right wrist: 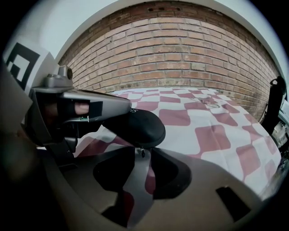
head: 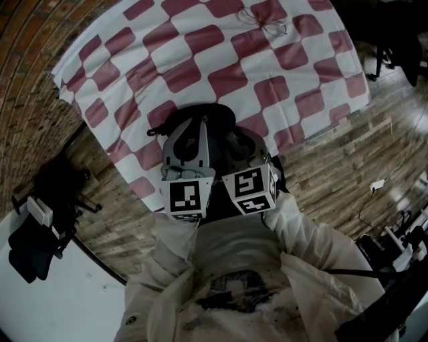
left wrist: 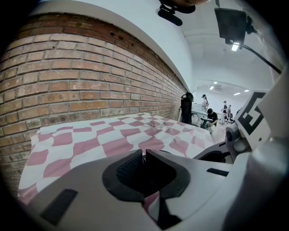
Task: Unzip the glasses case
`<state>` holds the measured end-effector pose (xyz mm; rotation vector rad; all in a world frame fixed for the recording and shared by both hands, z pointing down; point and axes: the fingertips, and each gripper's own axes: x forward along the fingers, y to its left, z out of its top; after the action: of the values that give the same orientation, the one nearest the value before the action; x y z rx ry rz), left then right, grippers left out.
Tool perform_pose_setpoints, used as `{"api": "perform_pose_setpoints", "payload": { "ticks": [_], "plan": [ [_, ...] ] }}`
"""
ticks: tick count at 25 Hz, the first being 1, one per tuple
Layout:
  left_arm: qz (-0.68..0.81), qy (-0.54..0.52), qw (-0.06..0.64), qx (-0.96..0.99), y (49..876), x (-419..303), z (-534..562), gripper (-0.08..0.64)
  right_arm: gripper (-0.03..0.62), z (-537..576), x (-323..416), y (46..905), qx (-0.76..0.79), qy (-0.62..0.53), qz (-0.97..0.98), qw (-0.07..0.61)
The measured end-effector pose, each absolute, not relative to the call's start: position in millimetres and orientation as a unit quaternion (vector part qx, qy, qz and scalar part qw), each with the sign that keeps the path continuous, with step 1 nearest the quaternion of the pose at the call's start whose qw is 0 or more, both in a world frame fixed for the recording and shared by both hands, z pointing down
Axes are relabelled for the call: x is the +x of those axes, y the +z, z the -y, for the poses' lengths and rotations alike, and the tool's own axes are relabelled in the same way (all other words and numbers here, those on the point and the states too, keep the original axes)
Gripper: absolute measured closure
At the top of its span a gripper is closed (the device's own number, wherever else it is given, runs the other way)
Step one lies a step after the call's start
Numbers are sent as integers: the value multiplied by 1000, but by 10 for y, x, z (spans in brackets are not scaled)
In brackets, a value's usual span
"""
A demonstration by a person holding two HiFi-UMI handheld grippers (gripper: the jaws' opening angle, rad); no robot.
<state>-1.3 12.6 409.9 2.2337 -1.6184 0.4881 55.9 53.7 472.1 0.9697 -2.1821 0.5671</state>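
Observation:
A black oval glasses case [head: 200, 113] lies on the red-and-white checked cloth [head: 221, 60], near the table's front edge. My left gripper [left wrist: 143, 155] is shut, and its grey fingers [right wrist: 90, 106] lie over the top of the case [right wrist: 137, 126] from the left. I cannot see anything pinched between them. My right gripper [right wrist: 143, 158] is open at the near end of the case. The small zipper pull [right wrist: 142, 152] hangs there in the gap between the jaws, and the pads do not press on it. In the head view both marker cubes [head: 251, 190] hide the fingertips.
A thin-framed pair of glasses [head: 264, 20] lies at the far side of the cloth. A brick wall [right wrist: 171, 58] runs behind the table. Dark equipment [head: 40, 220] sits on the wooden floor at the left, cables [head: 378, 184] at the right. People [left wrist: 210, 117] stand far off.

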Motion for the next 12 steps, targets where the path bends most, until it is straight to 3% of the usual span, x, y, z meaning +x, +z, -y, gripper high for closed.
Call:
{"api": "perform_pose_setpoints", "payload": {
  "ticks": [12],
  "plan": [
    [572,172,166,785,4096,-12,-116,545,529,-524,575,4728,377,213,833,344]
  ]
}}
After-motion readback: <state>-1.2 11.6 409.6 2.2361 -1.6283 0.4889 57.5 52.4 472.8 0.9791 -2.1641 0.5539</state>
